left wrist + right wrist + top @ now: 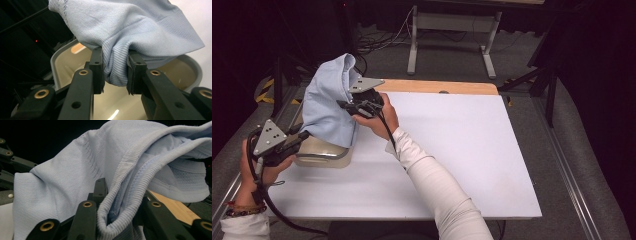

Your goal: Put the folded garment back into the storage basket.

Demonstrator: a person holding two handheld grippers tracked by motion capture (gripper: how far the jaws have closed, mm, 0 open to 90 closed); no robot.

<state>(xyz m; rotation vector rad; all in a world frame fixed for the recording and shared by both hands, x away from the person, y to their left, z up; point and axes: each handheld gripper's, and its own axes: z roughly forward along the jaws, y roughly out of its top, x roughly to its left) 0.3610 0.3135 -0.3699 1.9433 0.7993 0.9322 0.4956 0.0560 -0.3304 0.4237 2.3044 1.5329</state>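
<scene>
Holding one light-blue knit garment (328, 107) up over one grey-rimmed beige basin (323, 153) at the near-left of the white table (462, 150). Hanging in the air, lower folds draping toward the basin; touching it or not — cannot tell.

Left gripper (301, 135), near-left edge of the table: jaws narrowed and pinching a bunched fold of ribbed fabric, clear in the left gripper view (115, 72), open basin underneath (60, 60). Right gripper (346, 105), farther in and higher: jaws clamping a thick ribbed hem or cuff band, seen in the right gripper view (120, 195); strip of wooden table edge (172, 207) behind it.

Handling, judged: soft, limp, light, sagging wherever unsupported, no stiffness to rely on. Not fragile, not slippery — rib texture giving good bite. Stretching likely if pulled apart hard. Best spots for taking hold: doubled ribbed band and seams, thicker and less prone to slipping out than single-layer body cloth; bunching a fold, as on the left, also working. Mesh-like lining showing inside, thinner, probably snagging easier.

Counting: one garment, one basin, one table, two grippers, two hands, both gripping.
</scene>
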